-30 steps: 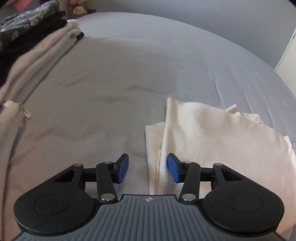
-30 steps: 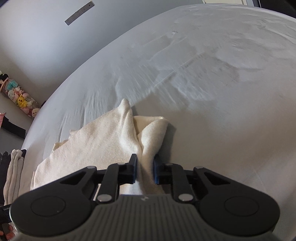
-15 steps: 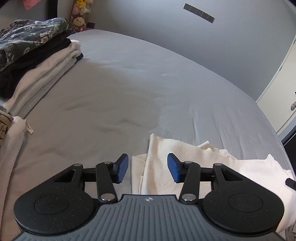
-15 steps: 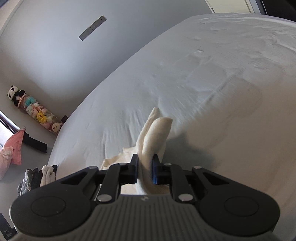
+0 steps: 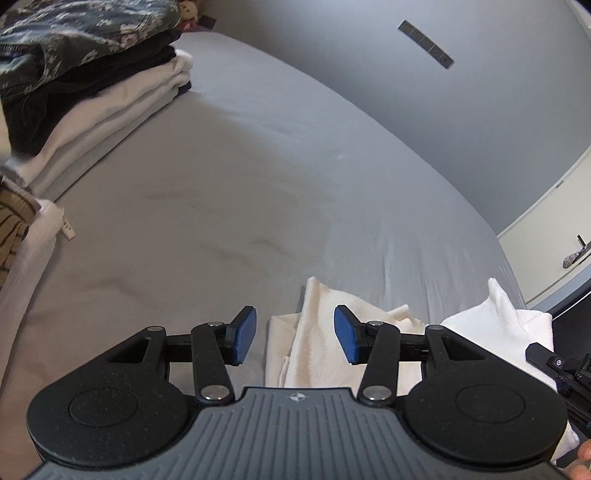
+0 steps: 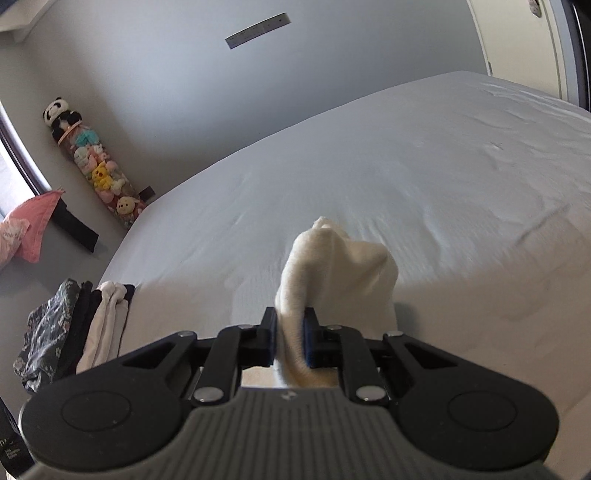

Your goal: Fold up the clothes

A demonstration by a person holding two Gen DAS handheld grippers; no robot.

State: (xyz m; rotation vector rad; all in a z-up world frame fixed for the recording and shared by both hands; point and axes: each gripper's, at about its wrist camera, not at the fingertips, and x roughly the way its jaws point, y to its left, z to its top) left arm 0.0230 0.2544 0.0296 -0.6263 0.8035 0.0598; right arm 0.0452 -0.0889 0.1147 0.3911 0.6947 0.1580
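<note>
While the left gripper [image 5: 294,339] hangs wide open with nothing between its blue pads [image 5: 243,336], the right gripper [image 6: 289,338] is clamped tight on a bunched fold of the cream garment [image 6: 332,273], lifted clear above the bed [image 6: 443,177]. In the left wrist view the same cream garment [image 5: 317,347] has its other end lying on the grey sheet [image 5: 221,206] just ahead of the open jaws, one fold running between the pads but not pinched. Right gripper's black finger [image 5: 550,363] shows at the right edge beside a raised peak of the cloth.

Stack of folded clothes [image 5: 92,92] sits at the far left of the bed: floral piece on top, black, then white. A small white care tag [image 5: 67,225] sticks out from a white item below it; print too small to read. Grey ruler-like strip [image 6: 257,30] on the wall, marks unreadable. Tube of soft toys [image 6: 94,166] with a panda on top leans in the corner. Pink bag [image 6: 31,229] has partial lettering, not legible.
</note>
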